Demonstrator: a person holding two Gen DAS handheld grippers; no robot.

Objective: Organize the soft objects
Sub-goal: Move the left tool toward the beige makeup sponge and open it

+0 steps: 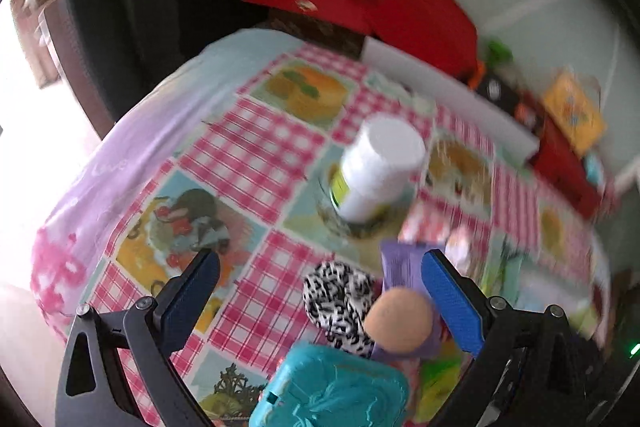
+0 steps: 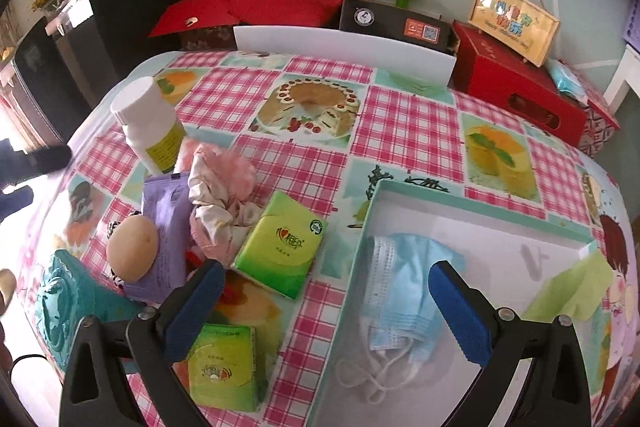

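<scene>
In the right wrist view the right hand-held gripper (image 2: pixel 326 301) is spread wide and empty, low in the frame; its right finger hangs over the box (image 2: pixel 472 205) at lower right, where a blue mask (image 2: pixel 400 279) lies on the white floor; its left finger sits above a green tissue pack (image 2: pixel 224 367) at the bottom, and a second pack (image 2: pixel 280 243) lies at centre, just left of the box; left of centre a pink cloth (image 2: pixel 218 195), a purple packet (image 2: pixel 168 215) and a tan ball (image 2: pixel 132 245) are bunched together, with a white bottle (image 2: pixel 148 125) behind them on the tabletop (image 2: pixel 404 131). In the blurred left wrist view the left hand-held gripper (image 1: pixel 320 297) is likewise released and empty; between its fingers lie a spotted cloth (image 1: pixel 340 301) and the ball, the teal lid (image 1: pixel 332 391) at the bottom edge.
</scene>
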